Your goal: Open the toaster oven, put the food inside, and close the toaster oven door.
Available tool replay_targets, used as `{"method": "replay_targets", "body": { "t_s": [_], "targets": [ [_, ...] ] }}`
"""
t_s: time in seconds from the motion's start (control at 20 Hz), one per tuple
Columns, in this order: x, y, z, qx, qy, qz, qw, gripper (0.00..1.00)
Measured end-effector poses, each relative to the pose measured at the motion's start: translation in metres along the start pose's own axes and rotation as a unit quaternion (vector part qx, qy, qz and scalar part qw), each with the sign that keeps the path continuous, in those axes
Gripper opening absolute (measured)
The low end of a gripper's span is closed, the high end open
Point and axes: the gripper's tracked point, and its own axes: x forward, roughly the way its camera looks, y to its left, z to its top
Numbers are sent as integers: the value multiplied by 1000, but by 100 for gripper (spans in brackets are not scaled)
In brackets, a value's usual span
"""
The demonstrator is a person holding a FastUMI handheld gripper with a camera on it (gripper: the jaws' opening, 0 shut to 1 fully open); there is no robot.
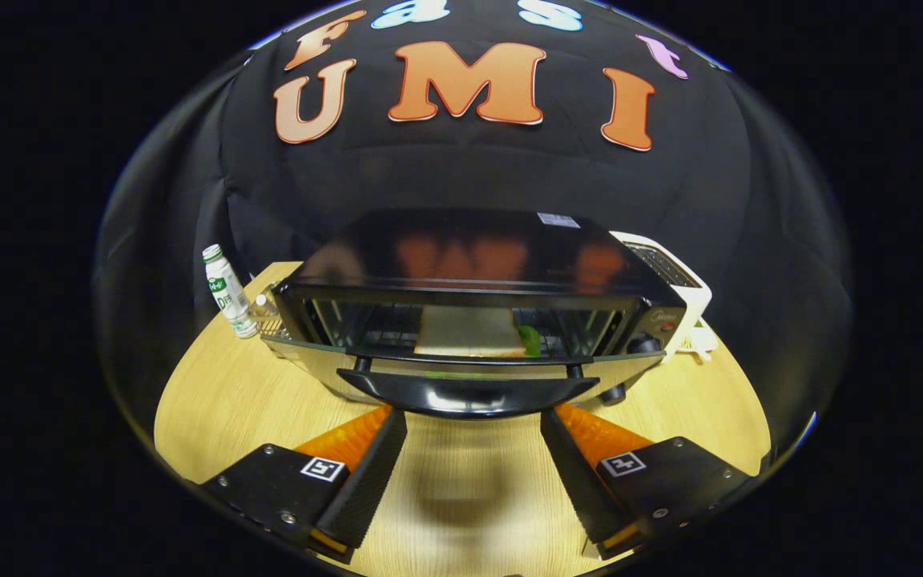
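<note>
The toaster oven sits on the wooden counter just ahead of the gripper, its glossy black top reflecting the booth wall behind it. Its glass door hangs partly open, tilted outward and down toward the gripper, with the curved black handle along its leading edge. The jaws are spread wide apart, empty, with bare counter between them; the fingertips reach up to just below the handle, one to each side of its middle, and whether they touch it cannot be told. Inside the oven, on the rack, lies the food: a pale slice of bread with a small green piece at its right side, seen through the gap above the door. Control knobs run down the oven's right front panel. To the left of the oven, near the counter's edge, stands a small white bottle with green print and a green cap, upright and well apart from the gripper. Behind the oven's right corner sits a white appliance, partly hidden by it.
</note>
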Motion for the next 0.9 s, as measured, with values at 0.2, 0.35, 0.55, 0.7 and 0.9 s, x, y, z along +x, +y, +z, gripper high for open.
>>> {"method": "replay_targets", "body": {
  "t_s": [0.2,0.35,0.55,0.7,0.9],
  "targets": [
    [6,7,24,-1,-29,3,1000,100],
    [-5,8,28,35,-20,17,999,100],
    [-46,-26,68,5,-71,8,997,100],
    [-91,-38,104,7,-100,20,995,100],
    [-160,-65,152,23,-157,10,987,99]
  ]
}}
